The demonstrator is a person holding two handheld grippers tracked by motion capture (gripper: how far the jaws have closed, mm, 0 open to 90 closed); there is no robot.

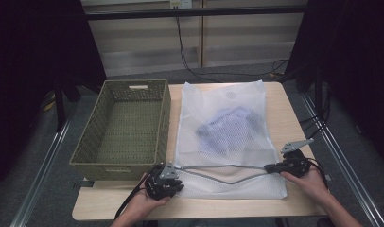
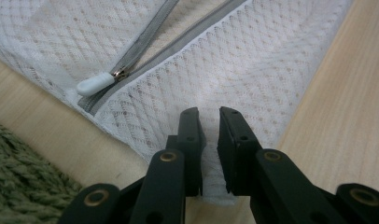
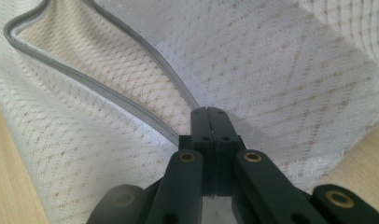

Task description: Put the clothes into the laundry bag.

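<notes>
a white mesh bag (image 1: 230, 137) lies flat on the wooden surface (image 1: 294, 118), just beside a green woven basket (image 1: 126, 127). the right hand-held gripper (image 3: 209, 112) is clamped on the bag's zipper edge; the left hand-held gripper (image 2: 210, 116) straddles its near corner, jaws slightly apart.

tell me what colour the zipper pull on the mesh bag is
White, on a grey zipper tape; the zipper pull shows best in the left gripper view.

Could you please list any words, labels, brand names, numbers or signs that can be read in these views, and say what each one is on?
There is no readable text.
The mesh laundry bag bears a faint round emblem near its far edge, too small and blurred to read.
The woven basket, the zipper pull and the table show no lettering.
</notes>
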